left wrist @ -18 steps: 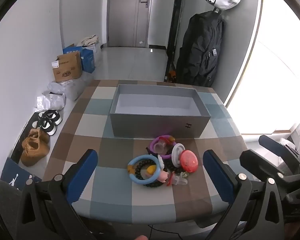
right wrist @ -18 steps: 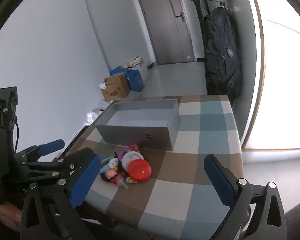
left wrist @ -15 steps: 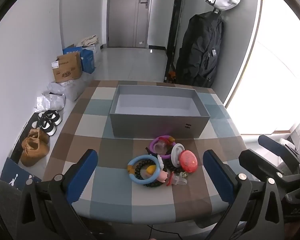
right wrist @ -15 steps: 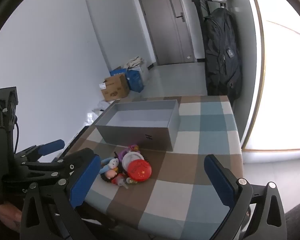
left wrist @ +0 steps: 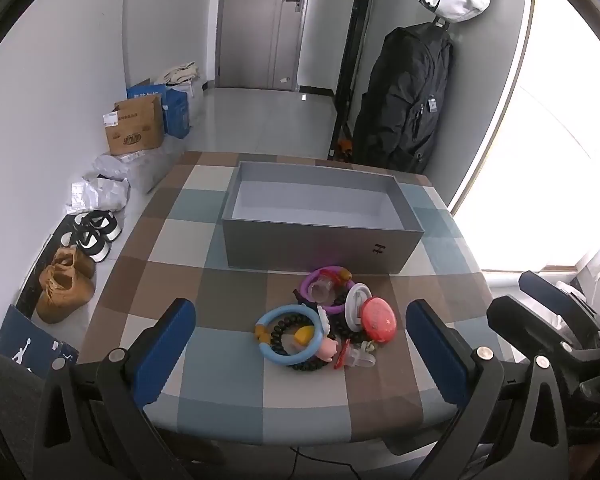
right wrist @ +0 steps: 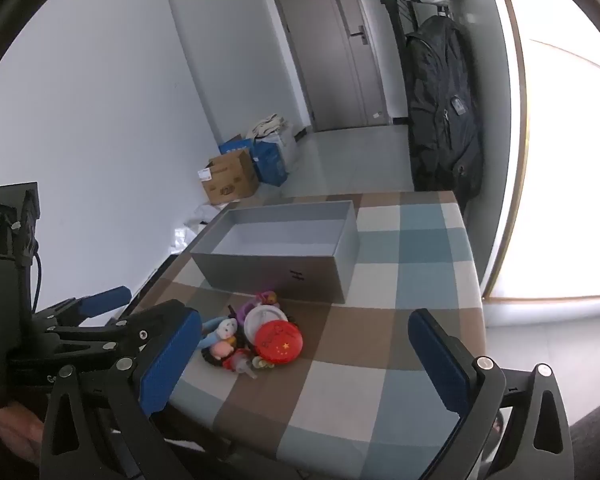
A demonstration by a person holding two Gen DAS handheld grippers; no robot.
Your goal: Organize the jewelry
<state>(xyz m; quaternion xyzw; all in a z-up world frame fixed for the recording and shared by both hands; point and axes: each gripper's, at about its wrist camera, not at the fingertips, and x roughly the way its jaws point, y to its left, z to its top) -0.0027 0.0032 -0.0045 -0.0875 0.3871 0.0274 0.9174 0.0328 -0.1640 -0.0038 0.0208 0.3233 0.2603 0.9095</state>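
Right now both tools hang over the near edge of the checked table [left wrist: 172, 236], neither touching anything. Nearest, the left gripper [left wrist: 300, 344] has its blue-padded fingers spread wide apart with nothing between them, and the right gripper [right wrist: 304, 354] beside it is spread just as wide and just as bare. Just beyond them, near the front of the table, lies the jewelry pile [left wrist: 326, 320]: a light blue ring [left wrist: 269, 346] around dark beads, a purple ring [left wrist: 330, 272] behind it, a white disc [left wrist: 354, 300] and a red round case [right wrist: 278, 340] leaning together, with smaller pieces tangled among them that I cannot make out. Behind the pile, close but apart from it, stands the open grey box [left wrist: 300, 248], its inside bare. Farther off, shoes [left wrist: 66, 276] and a cardboard carton [left wrist: 134, 128] sit on the floor along the left wall, and a black coat [left wrist: 408, 100] hangs by the door.
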